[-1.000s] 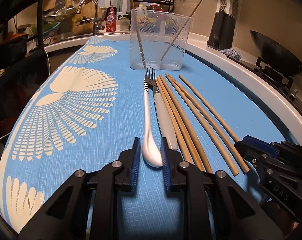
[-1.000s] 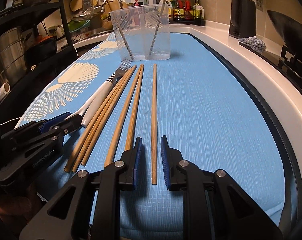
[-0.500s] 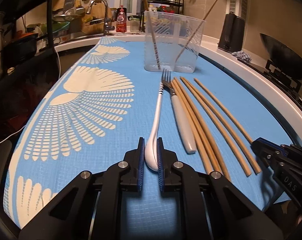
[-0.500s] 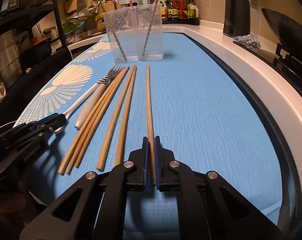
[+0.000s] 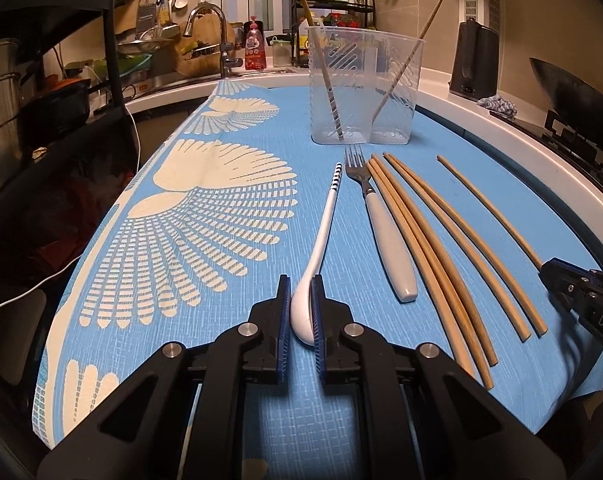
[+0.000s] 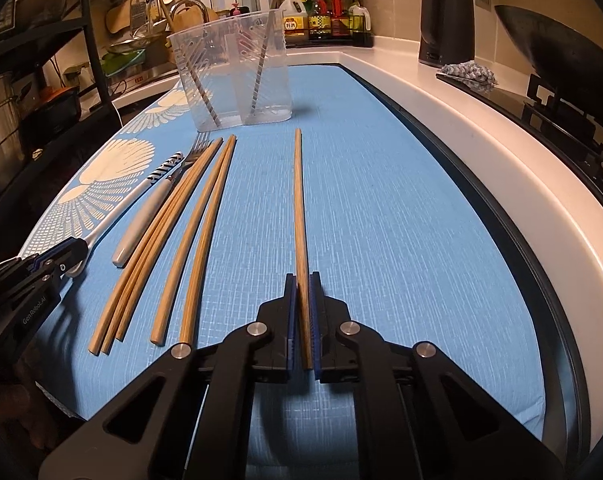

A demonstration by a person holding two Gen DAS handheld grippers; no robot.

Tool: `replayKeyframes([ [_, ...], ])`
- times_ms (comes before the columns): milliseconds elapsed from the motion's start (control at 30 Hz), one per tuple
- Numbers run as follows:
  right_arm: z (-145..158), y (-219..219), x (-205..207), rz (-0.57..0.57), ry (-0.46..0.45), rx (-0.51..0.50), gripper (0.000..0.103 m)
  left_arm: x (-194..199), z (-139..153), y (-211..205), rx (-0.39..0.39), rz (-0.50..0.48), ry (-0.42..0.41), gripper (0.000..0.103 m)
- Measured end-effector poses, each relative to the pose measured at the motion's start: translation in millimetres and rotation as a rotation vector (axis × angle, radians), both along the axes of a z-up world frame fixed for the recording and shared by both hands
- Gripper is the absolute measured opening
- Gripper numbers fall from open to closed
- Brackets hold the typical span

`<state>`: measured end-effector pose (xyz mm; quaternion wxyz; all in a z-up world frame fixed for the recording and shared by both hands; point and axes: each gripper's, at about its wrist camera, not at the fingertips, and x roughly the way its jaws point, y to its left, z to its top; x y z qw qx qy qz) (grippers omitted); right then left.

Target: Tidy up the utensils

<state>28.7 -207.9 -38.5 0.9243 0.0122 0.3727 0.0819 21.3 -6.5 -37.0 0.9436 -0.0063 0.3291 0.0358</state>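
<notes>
The left claw (image 5: 301, 312) is clamped on the bowl of a white spoon (image 5: 321, 236), whose striped handle end points toward the clear tub (image 5: 363, 84) at the far end of the blue mat (image 5: 205, 320) on the worktop (image 6: 481, 128); the pads hide the sides of the bowl. The right claw (image 6: 301, 320) is pinched narrow on the near end of a single chopstick (image 6: 299, 200), which lies apart from the others. Between them lie a fork (image 5: 381, 224) and five more chopsticks (image 5: 441, 256) side by side. Two striped-tipped sticks lean inside the tub, blurred by its ribbed wall. Whether the held pieces are lifted off the mat cannot be told.
</notes>
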Motion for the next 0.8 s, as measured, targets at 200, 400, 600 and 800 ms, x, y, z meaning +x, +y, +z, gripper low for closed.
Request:
replayKeyframes([
  [200, -0.4, 0.6, 0.5, 0.005, -0.011, -0.012, 0.007, -0.2, -0.7, 0.0, 0.001, -0.001, -0.004, 0.011],
  [400, -1.3, 0.7, 0.0, 0.015, -0.03, -0.021, 0.007, -0.5, -0.9, 1.9, -0.017, -0.006, -0.006, 0.011],
  [600, -2.0, 1.0, 1.6, 0.029, -0.053, -0.027, 0.006, -3.3, -1.1, -0.2, -0.021, -0.024, -0.007, 0.011],
  [800, -3.9, 1.0, -0.8, 0.045, -0.082, -0.038, 0.006, -4.0, -2.0, -2.6, -0.031, -0.039, -0.006, 0.012],
])
